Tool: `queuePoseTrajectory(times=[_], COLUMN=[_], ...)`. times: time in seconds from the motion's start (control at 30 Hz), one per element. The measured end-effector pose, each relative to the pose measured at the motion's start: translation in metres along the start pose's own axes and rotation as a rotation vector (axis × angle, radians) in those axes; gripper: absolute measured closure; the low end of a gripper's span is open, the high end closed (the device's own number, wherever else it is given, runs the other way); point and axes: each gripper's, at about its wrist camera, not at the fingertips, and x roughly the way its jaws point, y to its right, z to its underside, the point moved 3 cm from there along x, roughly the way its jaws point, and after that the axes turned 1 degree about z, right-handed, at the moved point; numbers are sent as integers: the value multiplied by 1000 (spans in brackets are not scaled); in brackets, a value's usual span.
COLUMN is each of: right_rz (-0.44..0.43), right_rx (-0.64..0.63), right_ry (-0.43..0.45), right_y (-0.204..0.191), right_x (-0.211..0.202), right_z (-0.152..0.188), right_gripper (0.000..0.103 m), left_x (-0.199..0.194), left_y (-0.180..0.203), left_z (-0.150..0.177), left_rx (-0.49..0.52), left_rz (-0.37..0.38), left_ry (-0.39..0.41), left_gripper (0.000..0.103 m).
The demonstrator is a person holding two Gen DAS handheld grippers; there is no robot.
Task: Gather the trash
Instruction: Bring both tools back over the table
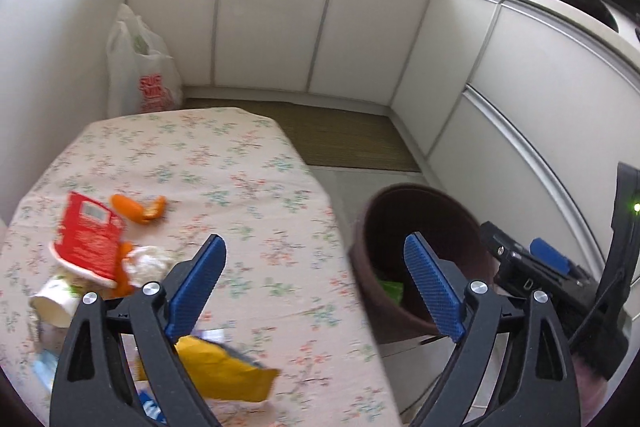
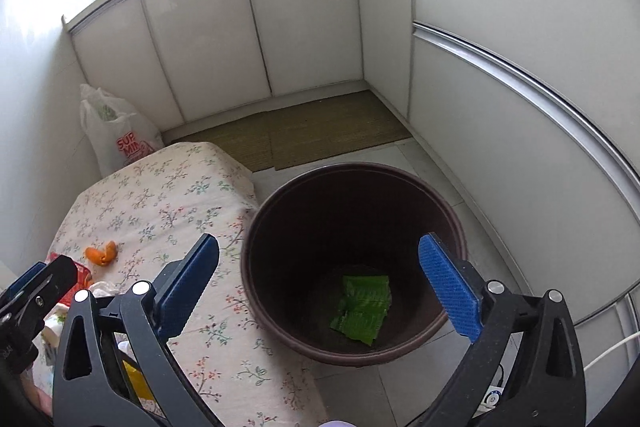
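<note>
Both grippers held spread and empty above the table edge and the brown bin.

Trash at the near left of the floral tablecloth (image 1: pixel 256 187) is partly hidden by the left gripper (image 1: pixel 316 283): a yellow wrapper (image 1: pixel 224 371), a red packet (image 1: pixel 88 239), a paper cup (image 1: pixel 56 303) and orange peel (image 1: pixel 140 211) are made out, blurred. Bare cloth is left beyond, up to the far edge. The right gripper (image 2: pixel 320 287) is seen over the bin (image 2: pixel 352 259), where a crumpled green wrapper (image 2: pixel 364 307) lies.
</note>
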Motion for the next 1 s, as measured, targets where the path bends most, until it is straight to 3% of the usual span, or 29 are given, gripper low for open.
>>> queuePoseTrajectory(times=[0.5, 0.73, 0.87, 1.0], right_rz=[-215, -295, -326, -333], right_rx=[-281, -370, -398, -435], right_ry=[-67, -100, -127, -144], right_y=[-160, -217, -240, -259], right_x=[2, -2, -1, 0], right_z=[40, 61, 70, 79], right_gripper=[7, 7, 7, 7], left_x=[-53, -64, -56, -43], left_y=[-154, -228, -260, -285], left_z=[36, 65, 89, 109], left_rx=[-121, -102, -121, -188], left_rz=[-244, -389, -392, -342], left_ry=[-41, -157, -256, -317], left_gripper=[15, 15, 15, 15])
